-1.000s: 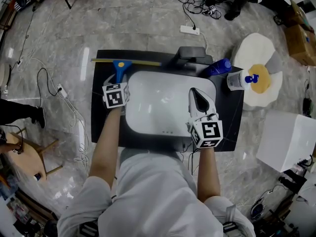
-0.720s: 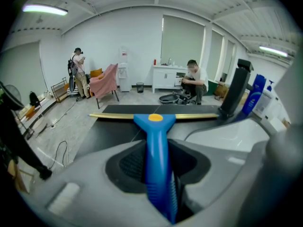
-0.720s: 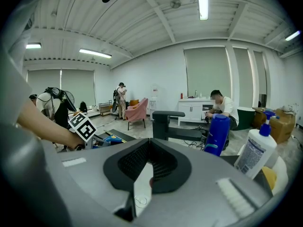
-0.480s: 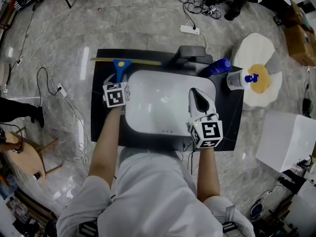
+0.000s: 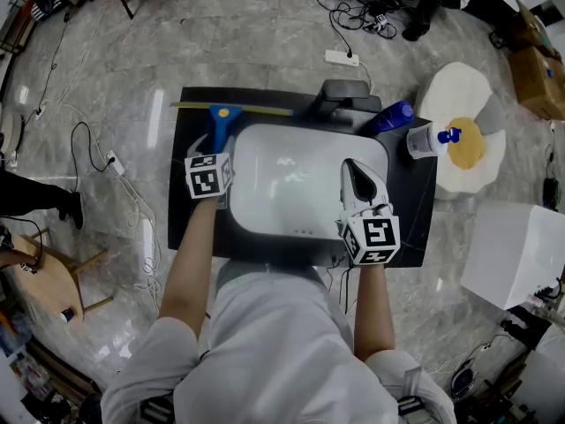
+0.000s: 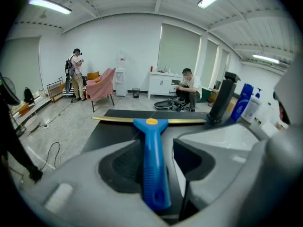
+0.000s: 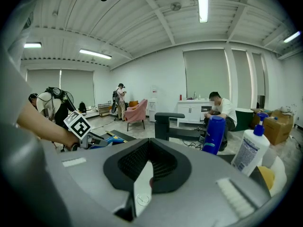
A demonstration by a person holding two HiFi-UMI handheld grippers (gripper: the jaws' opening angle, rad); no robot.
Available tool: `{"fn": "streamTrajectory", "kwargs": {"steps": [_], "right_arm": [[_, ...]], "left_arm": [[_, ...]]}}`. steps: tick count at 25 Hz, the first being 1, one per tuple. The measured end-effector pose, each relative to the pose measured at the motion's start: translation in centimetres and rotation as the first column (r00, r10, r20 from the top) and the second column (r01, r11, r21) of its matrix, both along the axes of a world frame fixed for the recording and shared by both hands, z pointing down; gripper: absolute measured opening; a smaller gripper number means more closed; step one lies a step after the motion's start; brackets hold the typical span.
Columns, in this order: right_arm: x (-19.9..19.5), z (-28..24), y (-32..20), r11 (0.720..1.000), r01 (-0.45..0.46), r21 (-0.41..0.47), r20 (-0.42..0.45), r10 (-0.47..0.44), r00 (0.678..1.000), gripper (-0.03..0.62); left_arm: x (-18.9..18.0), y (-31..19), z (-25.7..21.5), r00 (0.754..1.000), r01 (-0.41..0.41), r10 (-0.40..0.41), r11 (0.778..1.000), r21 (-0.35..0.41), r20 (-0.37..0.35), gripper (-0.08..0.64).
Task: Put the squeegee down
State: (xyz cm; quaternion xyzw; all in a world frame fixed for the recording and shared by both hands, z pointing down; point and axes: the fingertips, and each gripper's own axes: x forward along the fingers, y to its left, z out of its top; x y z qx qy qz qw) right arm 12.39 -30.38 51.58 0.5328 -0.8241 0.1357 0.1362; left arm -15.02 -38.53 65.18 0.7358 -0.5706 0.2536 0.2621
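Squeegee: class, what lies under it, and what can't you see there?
The black tabletop lies under the squeegee. Its handle end sits inside the opening left claw, which hides what is beneath.

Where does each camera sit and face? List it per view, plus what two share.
Head view: on the person's head, steeply down at the basin; both forearms show.
Left gripper view: on left gripper, along its opening jaws; squeegee lies between them.
Right gripper view: on right gripper, toward the faucet; left hand shows.
Shared: squeegee, in head and left gripper views.
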Motion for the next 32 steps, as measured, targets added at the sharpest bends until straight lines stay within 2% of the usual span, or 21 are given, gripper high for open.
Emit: {"fn": "streamTrajectory", "kwargs": {"steps": [6,14,21,26,32], "right_arm": [[-0.6,-1.2,2.0,1.000,-0.016,0.014,0.007,0.016,1.000,0.003],[-1.7,-3.3,6.0,0.998,-0.039,0.044,0.009,0.039,0.999,0.003],[-3.1,-5.2,9.4,0.996,-0.058,0.072,0.011,0.057,0.998,0.003],[-4.4,-6.9,11.6,0.993,-0.064,0.103,0.016,0.062,0.998,0.003],[-5.8,-8.5,13.7,0.989,-0.074,0.130,0.017,0.073,0.997,0.003]], "left_arm": [[-0.5,2.2,-2.9,1.000,-0.025,0.025,0.998,0.059,0.001,0.213],[-2.3,6.2,-6.6,1.000,-0.025,0.026,0.992,0.122,-0.002,0.170],[-3.5,9.9,-10.2,0.999,-0.037,0.039,0.982,0.184,-0.007,0.117],[-5.1,12.4,-12.4,0.999,-0.042,0.039,0.974,0.222,0.017,0.066],[-6.9,15.1,-14.8,1.000,-0.022,0.024,0.965,0.261,-0.003,0.003]]}}
